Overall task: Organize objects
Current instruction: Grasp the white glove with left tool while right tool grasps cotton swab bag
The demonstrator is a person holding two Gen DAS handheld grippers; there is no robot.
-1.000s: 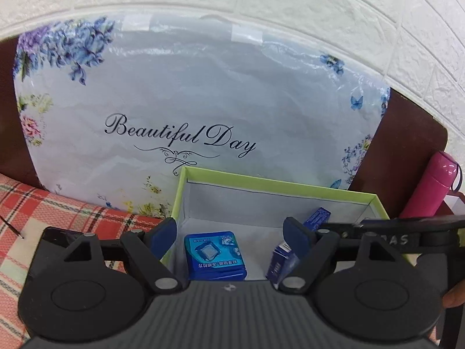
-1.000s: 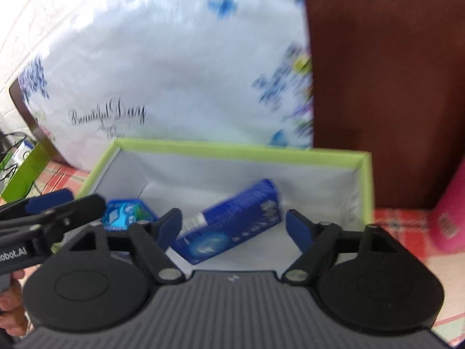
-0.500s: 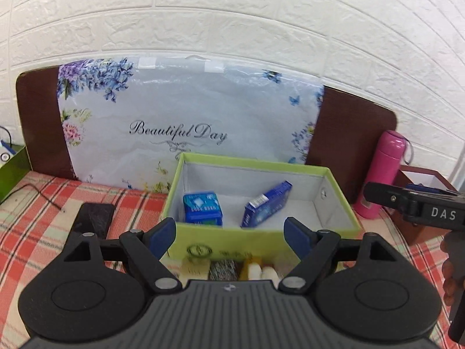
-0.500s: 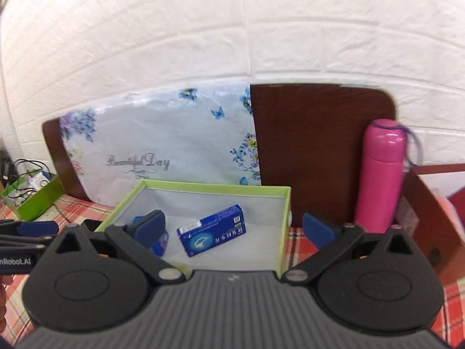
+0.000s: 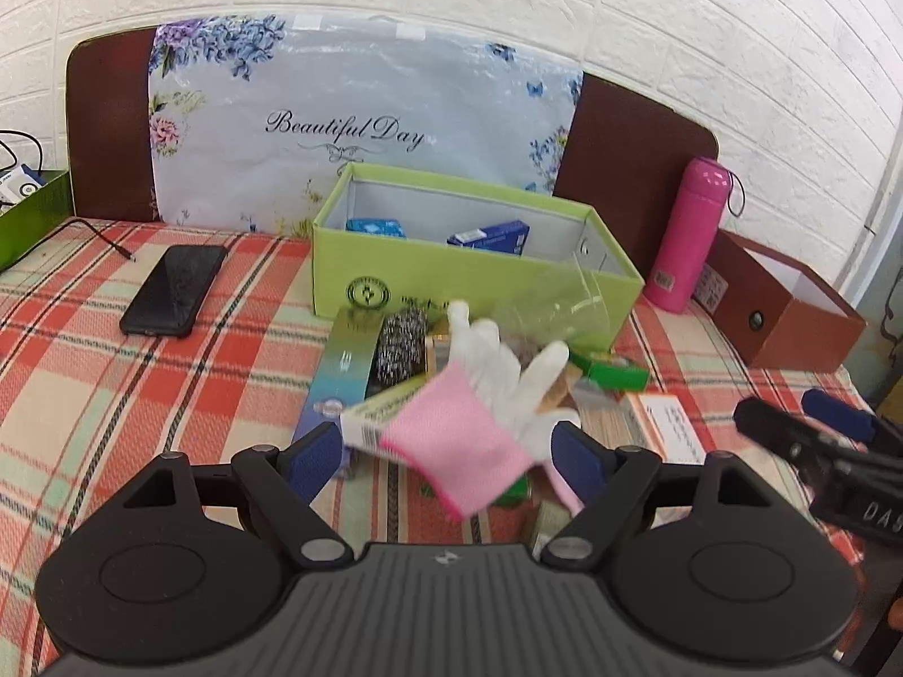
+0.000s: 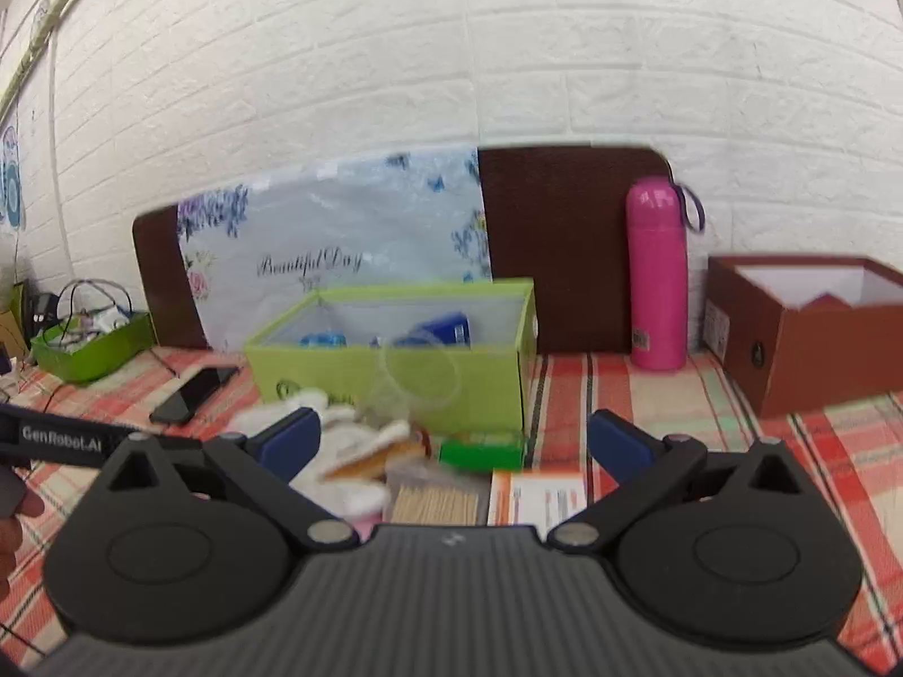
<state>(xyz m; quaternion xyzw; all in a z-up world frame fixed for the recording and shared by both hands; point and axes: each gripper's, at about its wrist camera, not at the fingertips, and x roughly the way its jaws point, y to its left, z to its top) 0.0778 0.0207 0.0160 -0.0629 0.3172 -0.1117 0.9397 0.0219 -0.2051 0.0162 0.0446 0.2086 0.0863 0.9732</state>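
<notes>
Presumably next in line: the glove (image 5: 480,395), white knit fingers with a pink cuff, on top of the loose pile in front of the green box (image 5: 451,276), toward the near edge of the checked cloth (image 5: 113,372). Soft and very light, limp, not fragile; likely to fold and hang when lifted. Best taken at the pink cuff, thick enough for the pads; the thin fingers could slip out. Under it and beside it a steel scourer (image 5: 402,341), a flat packet (image 5: 338,372), toothpicks (image 6: 434,505) and a small green box (image 6: 480,451), easy to drag along.

Left gripper (image 5: 451,454) wide, empty, jaws standing on either side of the glove's cuff; pressing on it not visible. Right gripper (image 6: 454,440) spread at its widest, holding nothing, above the pile's right part. Already in the green box: two blue packs (image 5: 488,237).
</notes>
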